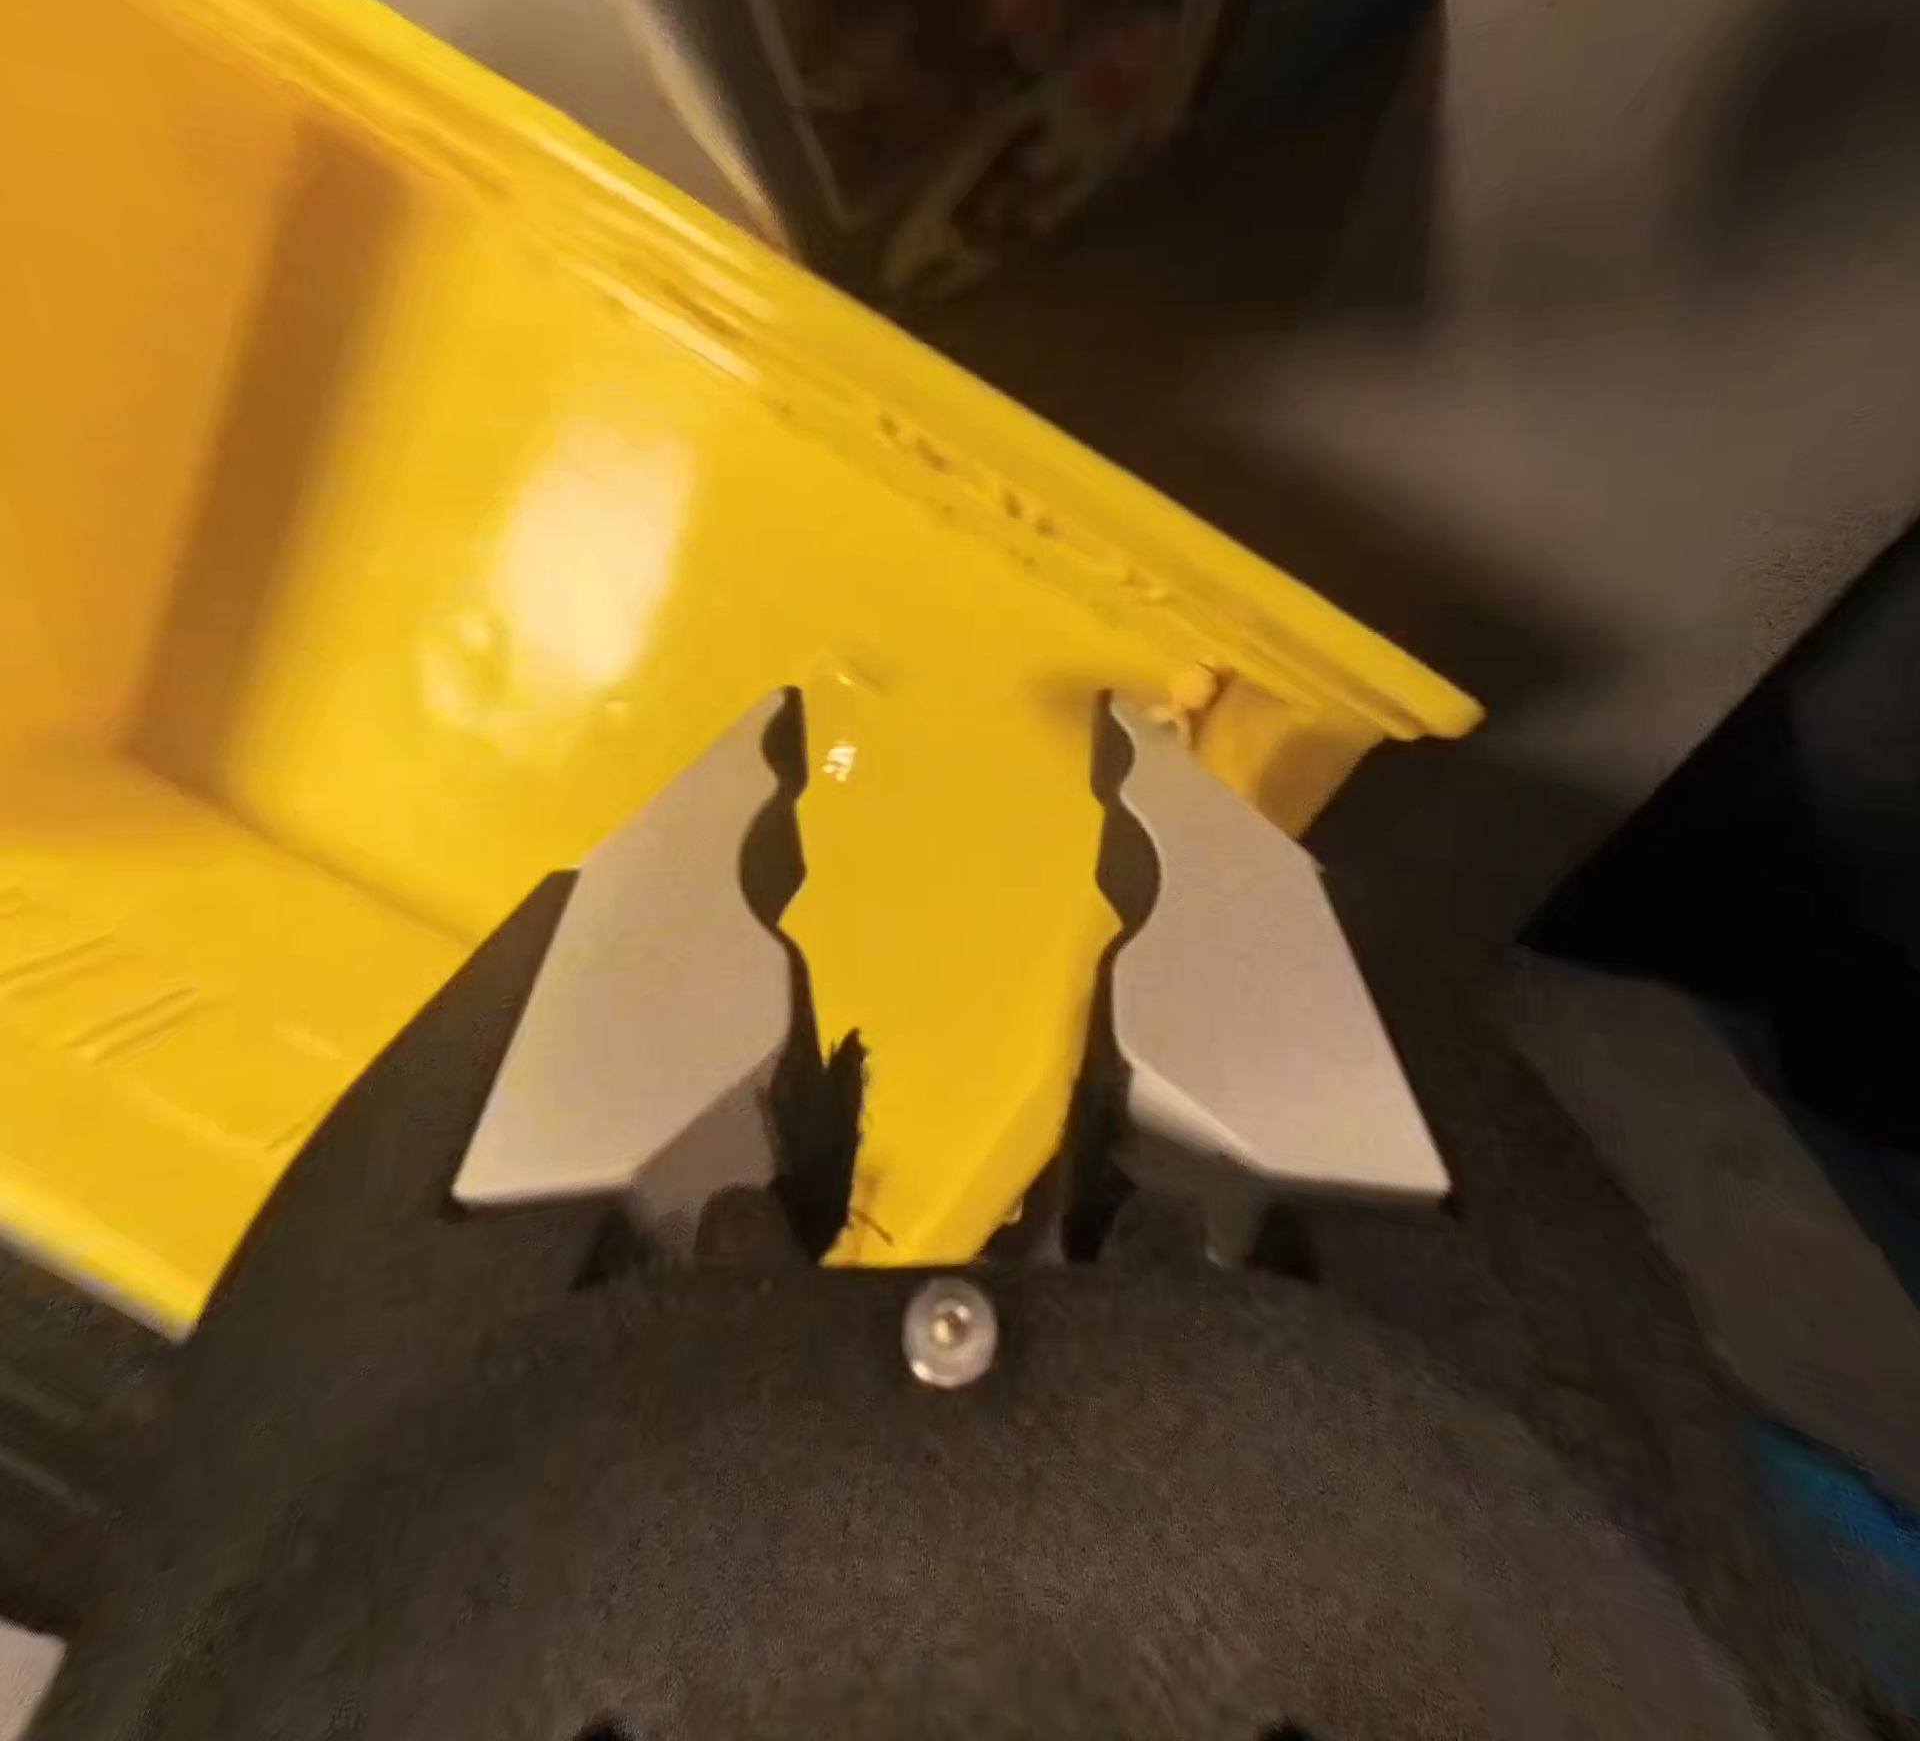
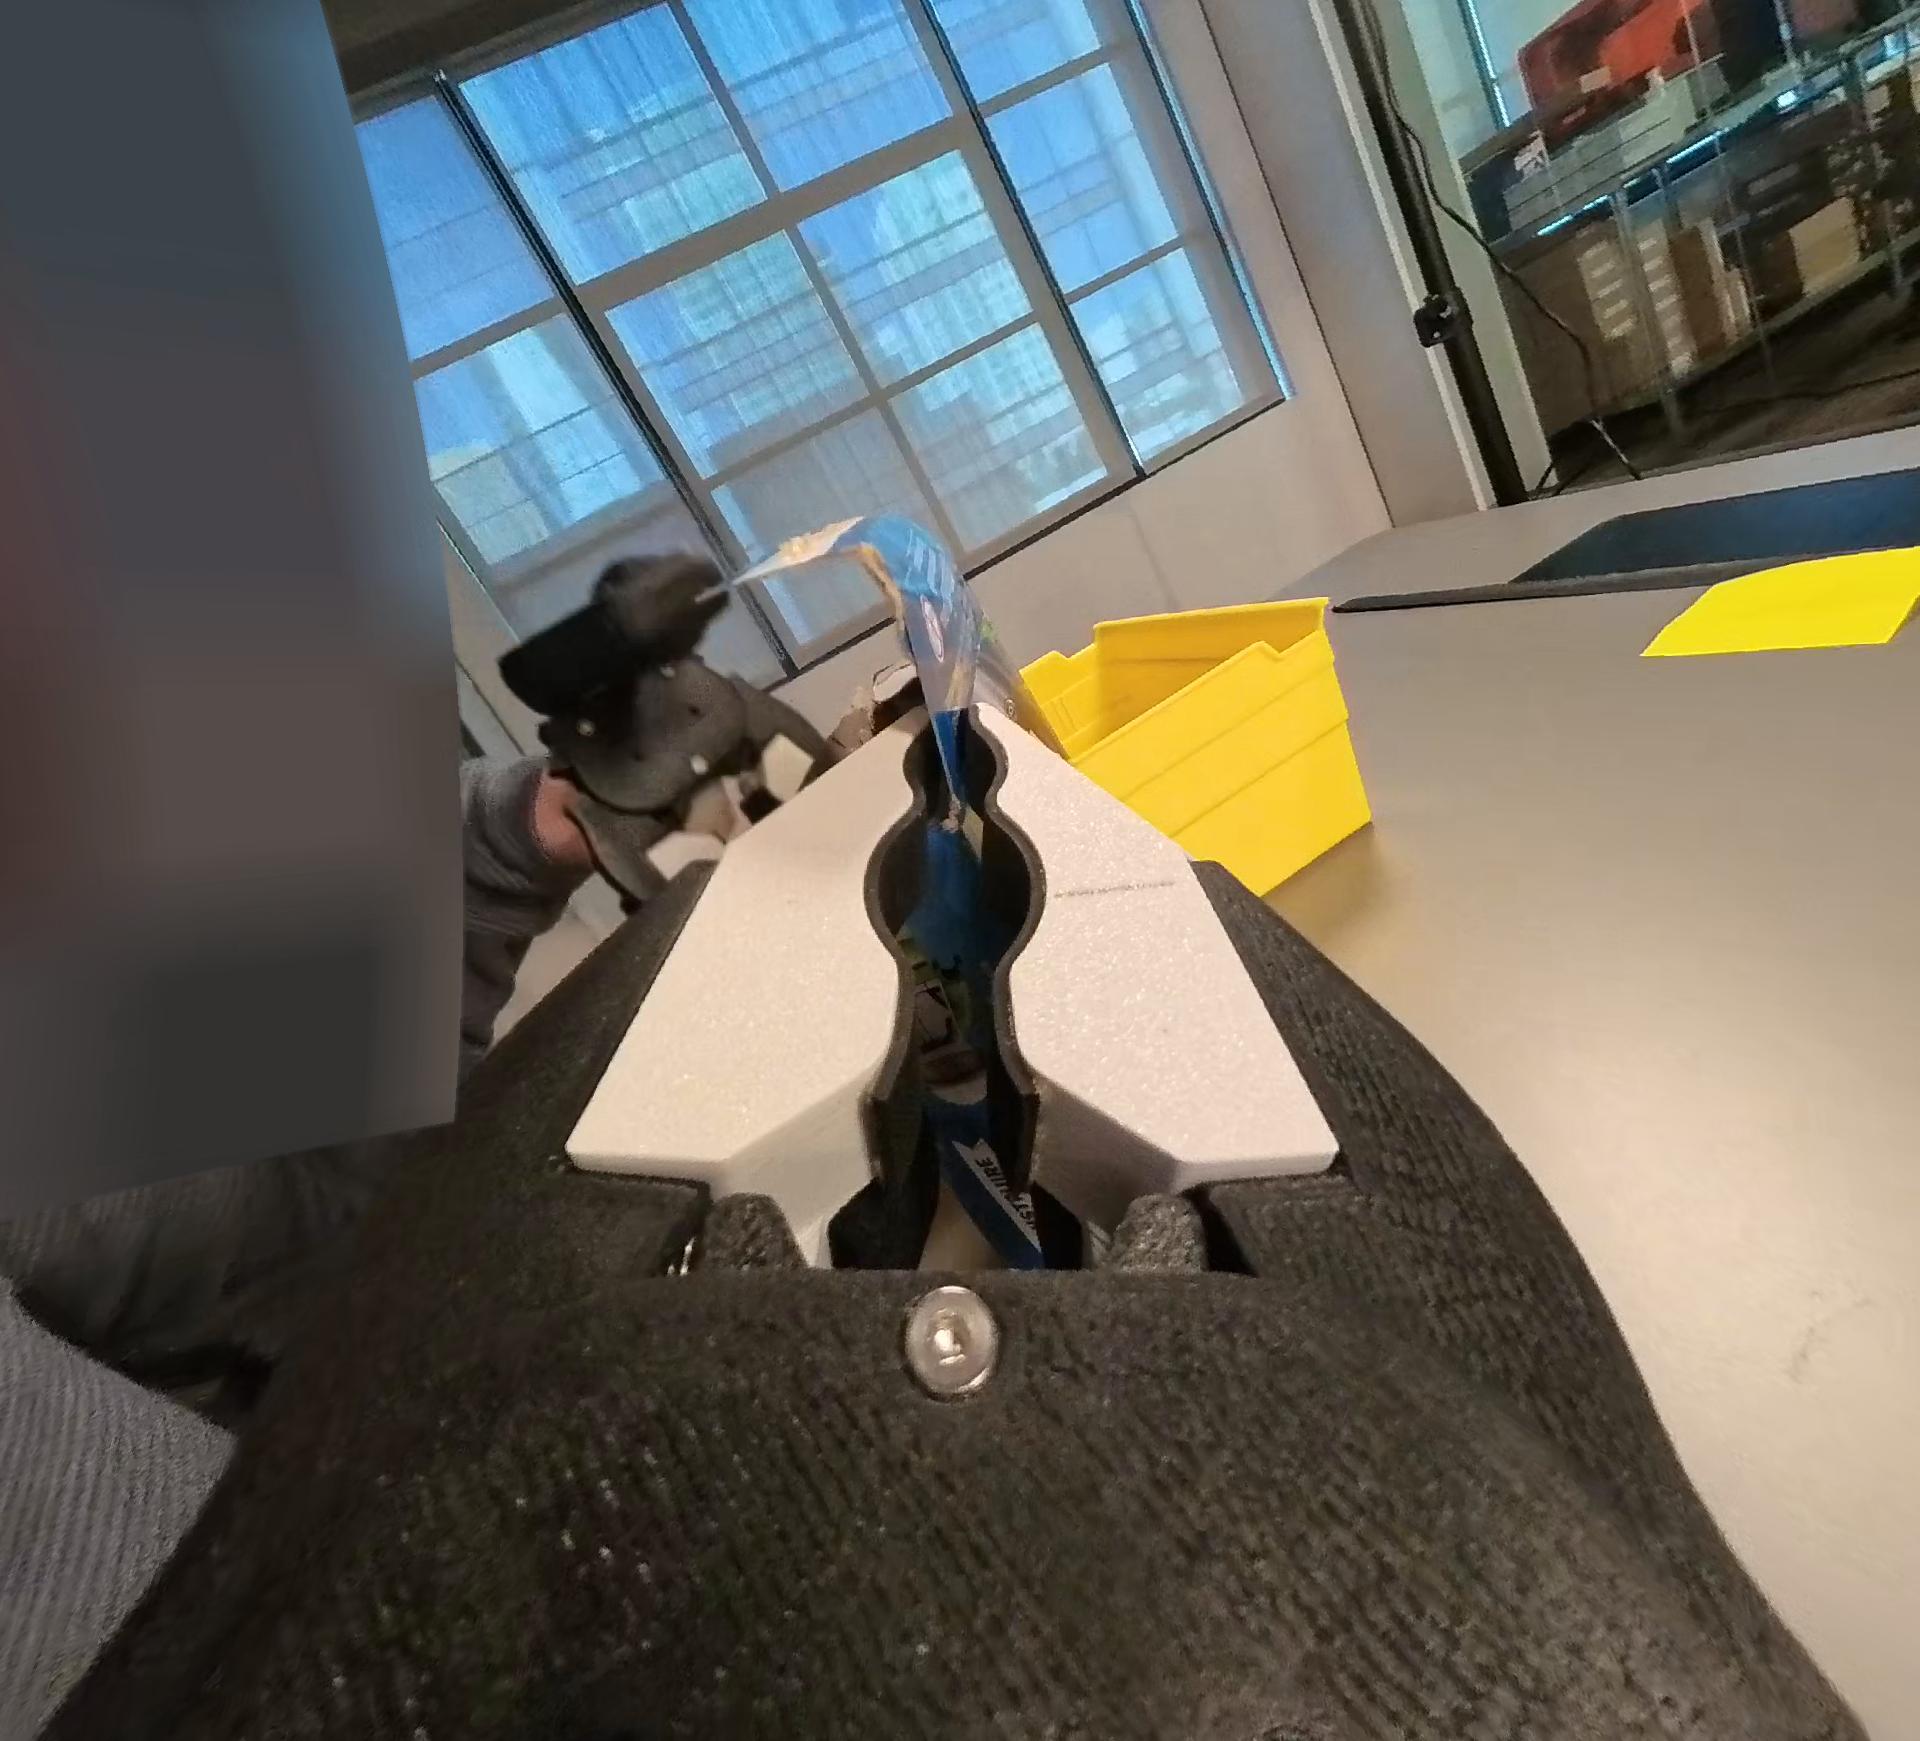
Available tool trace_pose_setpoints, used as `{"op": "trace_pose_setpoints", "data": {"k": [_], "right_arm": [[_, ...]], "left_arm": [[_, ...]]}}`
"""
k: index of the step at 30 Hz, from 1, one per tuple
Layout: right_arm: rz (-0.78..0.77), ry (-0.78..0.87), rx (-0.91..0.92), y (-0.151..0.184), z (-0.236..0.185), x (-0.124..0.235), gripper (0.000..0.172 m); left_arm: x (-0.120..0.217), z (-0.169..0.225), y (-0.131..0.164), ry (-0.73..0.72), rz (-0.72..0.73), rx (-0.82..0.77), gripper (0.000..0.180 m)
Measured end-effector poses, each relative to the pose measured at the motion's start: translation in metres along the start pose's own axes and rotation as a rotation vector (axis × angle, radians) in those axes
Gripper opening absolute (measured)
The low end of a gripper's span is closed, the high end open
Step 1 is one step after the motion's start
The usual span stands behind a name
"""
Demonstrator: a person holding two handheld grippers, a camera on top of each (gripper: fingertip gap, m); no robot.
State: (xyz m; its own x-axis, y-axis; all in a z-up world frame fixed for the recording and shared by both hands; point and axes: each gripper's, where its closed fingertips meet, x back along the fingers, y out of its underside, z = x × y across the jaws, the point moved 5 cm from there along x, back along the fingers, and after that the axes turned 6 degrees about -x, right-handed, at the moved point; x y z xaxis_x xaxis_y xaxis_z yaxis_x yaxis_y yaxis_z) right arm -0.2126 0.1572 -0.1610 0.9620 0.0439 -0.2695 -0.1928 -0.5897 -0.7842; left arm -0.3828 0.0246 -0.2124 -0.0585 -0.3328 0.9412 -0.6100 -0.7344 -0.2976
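Blue printed wrapper (image 2: 951, 652) sits dead centre of the right wrist view, a thin strip rising from between the 2 white fingers (image 2: 1122, 912) and curling over to the upper left, its torn pale end up against the window. The right gripper (image 2: 961, 725) is clenched on it, tips meeting on the strip.

Just right of those tips, a yellow bin (image 2: 1226, 756) stands on the grey table (image 2: 1558, 1016), with a flat yellow sheet (image 2: 1782, 616) further off at the right edge. Left of centre, the left gripper (image 2: 665, 725) shows, blurred.

In the left wrist view, the yellow bin (image 1: 520, 548) fills the upper left. The left gripper (image 1: 951, 704) has its fingers spread, released; yellow plastic shows between them with dark gaps beside each pad.
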Motion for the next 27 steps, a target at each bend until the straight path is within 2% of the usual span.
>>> {"op": "trace_pose_setpoints", "data": {"k": [2, 4, 9, 15, 20, 21, 24, 25, 27], "right_arm": [[0.010, 0.009, -0.004, -0.001, 0.001, 0.000, 0.000], [0.012, 0.012, -0.003, -0.001, 0.002, 0.000, 0.000], [0.015, 0.011, -0.007, -0.002, 0.002, 0.000, 0.000], [0.025, 0.024, -0.007, -0.005, 0.004, 0.001, 0.001], [0.022, 0.022, 0.001, -0.004, 0.003, 0.000, 0.001], [0.020, 0.020, 0.004, -0.004, 0.003, -0.001, 0.000], [0.018, 0.019, 0.008, -0.003, 0.002, -0.001, 0.000], [0.017, 0.019, 0.008, -0.003, 0.002, -0.001, 0.000], [0.016, 0.018, 0.006, -0.003, 0.002, -0.001, 0.000]], "left_arm": [[-0.016, 0.007, 0.005, 0.087, -0.065, -0.038, 0.057], [-0.026, 0.011, 0.007, 0.163, -0.100, -0.033, 0.071], [-0.035, 0.005, 0.005, 0.267, -0.095, -0.003, 0.087], [-0.050, -0.005, 0.019, 0.143, -0.270, -0.076, 0.099], [-0.050, -0.019, 0.021, 0.030, -0.261, -0.093, 0.119], [-0.049, -0.024, 0.021, -0.001, -0.248, -0.083, 0.117], [-0.041, -0.041, 0.025, -0.120, -0.192, -0.094, 0.095], [-0.038, -0.042, 0.025, -0.123, -0.159, -0.089, 0.089], [-0.033, -0.032, 0.023, -0.035, -0.079, -0.040, 0.078]]}}
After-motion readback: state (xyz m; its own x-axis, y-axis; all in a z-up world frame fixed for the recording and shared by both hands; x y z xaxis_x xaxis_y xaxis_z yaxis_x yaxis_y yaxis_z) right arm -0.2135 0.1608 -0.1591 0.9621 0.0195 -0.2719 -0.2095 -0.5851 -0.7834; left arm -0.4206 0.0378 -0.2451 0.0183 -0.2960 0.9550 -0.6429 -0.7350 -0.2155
